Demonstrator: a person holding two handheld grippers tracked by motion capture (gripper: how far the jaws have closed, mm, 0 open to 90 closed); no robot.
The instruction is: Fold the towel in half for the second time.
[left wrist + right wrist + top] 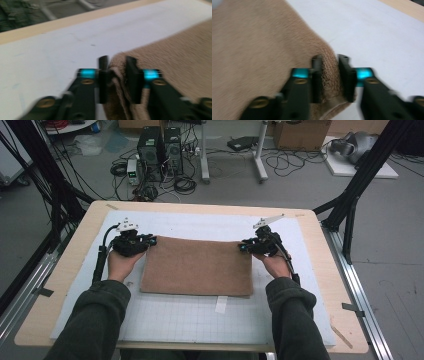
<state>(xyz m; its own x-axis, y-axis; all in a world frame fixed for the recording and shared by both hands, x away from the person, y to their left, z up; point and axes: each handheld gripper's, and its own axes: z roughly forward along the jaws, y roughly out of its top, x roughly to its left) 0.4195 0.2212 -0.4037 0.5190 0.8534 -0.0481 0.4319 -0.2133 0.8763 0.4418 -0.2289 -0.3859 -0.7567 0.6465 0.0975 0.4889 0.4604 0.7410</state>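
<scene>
White matting covers the surface [200, 320], where a brown towel [197, 266] lies flat. Left hand-held gripper [117, 75] and right hand-held gripper [330, 75] each pinch a far corner; lifting both evenly should keep the fold square.

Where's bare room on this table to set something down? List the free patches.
The white mat is bare between the brown towel's near edge and the table's front edge, but for a small tape strip. A narrower bare band lies beyond the towel's far edge. It is crowded at the far corners, where the left gripper and right gripper pinch the towel.
</scene>
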